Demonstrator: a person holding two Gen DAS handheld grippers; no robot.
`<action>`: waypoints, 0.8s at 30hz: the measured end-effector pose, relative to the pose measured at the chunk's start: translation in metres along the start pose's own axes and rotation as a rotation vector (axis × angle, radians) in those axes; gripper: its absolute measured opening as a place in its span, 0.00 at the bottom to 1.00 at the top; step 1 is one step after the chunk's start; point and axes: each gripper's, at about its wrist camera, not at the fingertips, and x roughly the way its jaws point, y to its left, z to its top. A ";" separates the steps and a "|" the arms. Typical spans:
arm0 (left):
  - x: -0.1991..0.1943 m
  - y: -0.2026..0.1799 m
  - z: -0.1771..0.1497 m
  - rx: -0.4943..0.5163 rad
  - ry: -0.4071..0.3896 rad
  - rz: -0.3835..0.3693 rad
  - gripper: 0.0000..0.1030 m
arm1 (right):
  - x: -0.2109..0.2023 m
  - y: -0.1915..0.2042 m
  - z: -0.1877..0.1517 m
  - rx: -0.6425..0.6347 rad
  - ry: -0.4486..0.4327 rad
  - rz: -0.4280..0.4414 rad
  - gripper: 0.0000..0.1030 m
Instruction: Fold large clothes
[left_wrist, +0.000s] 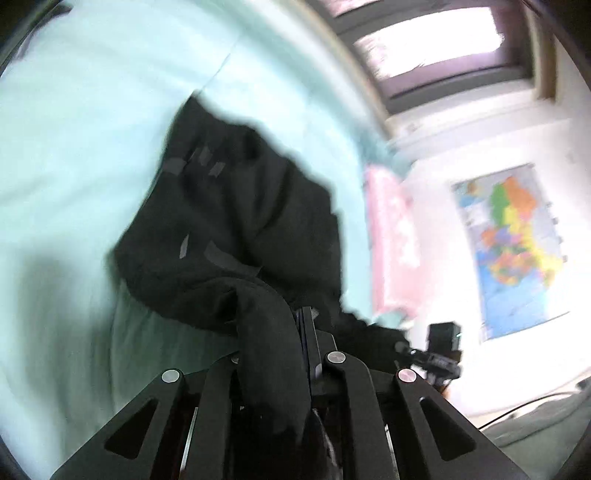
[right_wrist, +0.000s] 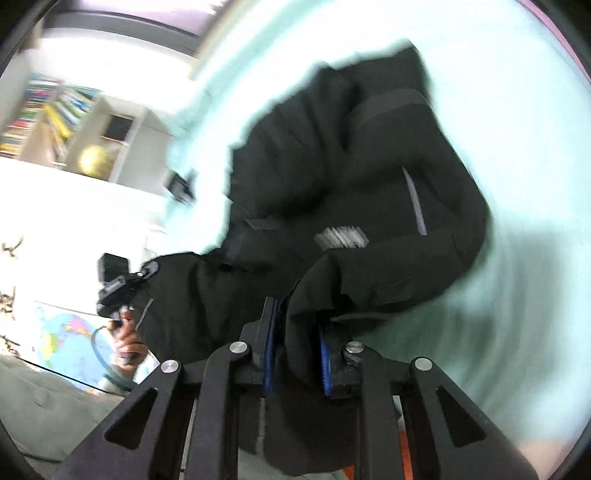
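Note:
A large black garment (left_wrist: 229, 221) with grey reflective strips hangs bunched over a pale mint bed sheet (left_wrist: 74, 147). My left gripper (left_wrist: 304, 325) is shut on a thick fold of the black garment, which drapes over its left finger. In the right wrist view the same black garment (right_wrist: 351, 184) hangs in front of the mint sheet (right_wrist: 517, 147). My right gripper (right_wrist: 295, 332) is shut on an edge of it, cloth pinched between the blue pads (right_wrist: 325, 365). The left gripper (right_wrist: 118, 284) and the hand holding it show at the left of that view. Both views are motion blurred.
A pink cloth (left_wrist: 391, 240) lies at the bed's far edge. A coloured wall map (left_wrist: 513, 243) hangs on a white wall, under a window (left_wrist: 424, 40). A bookshelf (right_wrist: 55, 118) with a yellow ball (right_wrist: 94, 158) stands at the left. A green-grey surface (right_wrist: 44, 413) lies below.

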 end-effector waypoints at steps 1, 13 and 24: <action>-0.005 -0.005 0.013 0.004 -0.020 -0.008 0.11 | -0.009 0.007 0.016 -0.008 -0.044 0.010 0.22; 0.005 0.002 0.135 -0.092 -0.162 -0.200 0.19 | -0.047 -0.043 0.153 0.181 -0.332 -0.007 0.23; 0.178 0.151 0.206 -0.501 0.010 0.028 0.25 | 0.097 -0.173 0.214 0.545 -0.142 -0.209 0.33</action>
